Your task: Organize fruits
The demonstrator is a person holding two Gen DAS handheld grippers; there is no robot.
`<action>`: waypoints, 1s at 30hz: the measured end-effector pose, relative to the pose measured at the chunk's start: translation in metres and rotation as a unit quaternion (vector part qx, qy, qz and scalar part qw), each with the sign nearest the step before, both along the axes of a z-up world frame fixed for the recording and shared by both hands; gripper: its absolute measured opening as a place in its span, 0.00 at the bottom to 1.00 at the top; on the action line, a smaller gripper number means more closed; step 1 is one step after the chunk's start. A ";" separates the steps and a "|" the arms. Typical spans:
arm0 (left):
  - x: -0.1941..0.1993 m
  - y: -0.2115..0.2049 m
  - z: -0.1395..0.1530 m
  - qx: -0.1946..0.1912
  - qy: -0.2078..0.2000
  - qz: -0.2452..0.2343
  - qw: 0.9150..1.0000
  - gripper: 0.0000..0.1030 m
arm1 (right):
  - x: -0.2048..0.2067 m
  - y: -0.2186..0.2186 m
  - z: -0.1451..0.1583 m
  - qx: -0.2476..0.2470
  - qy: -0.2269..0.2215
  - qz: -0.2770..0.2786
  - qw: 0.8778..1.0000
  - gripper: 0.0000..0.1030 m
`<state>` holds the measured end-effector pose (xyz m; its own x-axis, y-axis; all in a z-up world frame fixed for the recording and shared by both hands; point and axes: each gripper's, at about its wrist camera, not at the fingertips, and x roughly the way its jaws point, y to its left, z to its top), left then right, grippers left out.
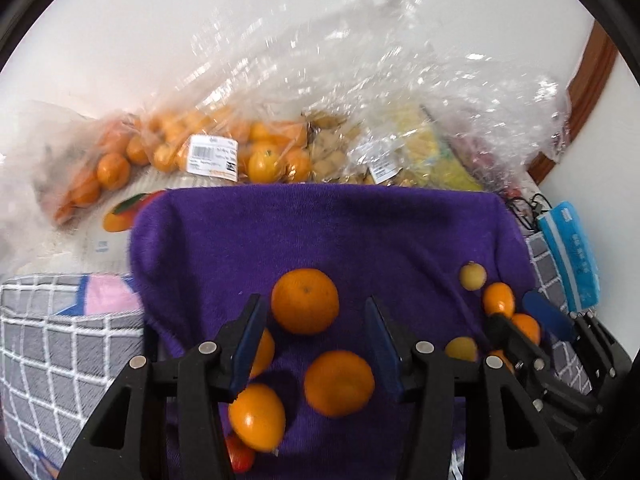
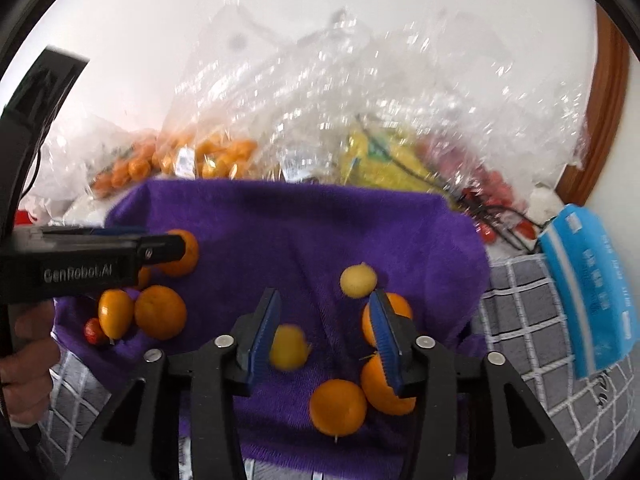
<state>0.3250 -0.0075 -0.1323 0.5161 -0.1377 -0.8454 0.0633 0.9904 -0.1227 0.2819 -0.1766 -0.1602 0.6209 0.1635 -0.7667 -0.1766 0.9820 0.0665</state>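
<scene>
Left wrist view: the left gripper [image 1: 316, 336] hangs wide open, empty, above oranges [image 1: 305, 301] on the purple towel [image 1: 320, 232]. Right gripper [image 2: 325, 330] likewise gapes empty over that towel

- A purple towel [image 1: 320, 232] lies spread over a grey cloth with a white grid [image 1: 60, 344].
- A blue packet [image 2: 588, 288] rests on the grid cloth at the right.
- A brown wooden frame [image 2: 610, 120] stands against the white wall [image 1: 160, 20].
- A pink patch [image 1: 108, 298] shows beside the towel's left edge.
</scene>
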 end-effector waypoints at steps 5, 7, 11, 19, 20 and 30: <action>-0.042 0.005 0.030 0.001 -0.029 0.010 1.000 0.50 | -0.031 -0.014 0.036 0.023 -0.005 -0.026 0.999 0.52; -0.062 0.005 0.044 0.005 -0.047 0.017 0.999 0.55 | -0.044 -0.017 0.048 0.021 -0.007 -0.035 0.999 0.52; -0.103 0.007 0.068 0.003 -0.069 0.021 0.997 0.61 | -0.078 -0.024 0.073 0.013 -0.006 -0.055 0.998 0.53; -0.193 0.010 0.102 -0.009 -0.127 0.019 0.992 0.81 | -0.146 -0.024 0.106 -0.003 -0.038 -0.061 0.997 0.68; -0.202 0.011 0.104 -0.007 -0.133 0.022 0.991 0.81 | -0.155 -0.024 0.108 -0.002 -0.044 -0.062 0.997 0.73; -0.254 0.024 0.107 0.018 -0.166 0.053 0.985 0.89 | -0.203 -0.022 0.120 0.004 -0.069 -0.068 0.995 0.91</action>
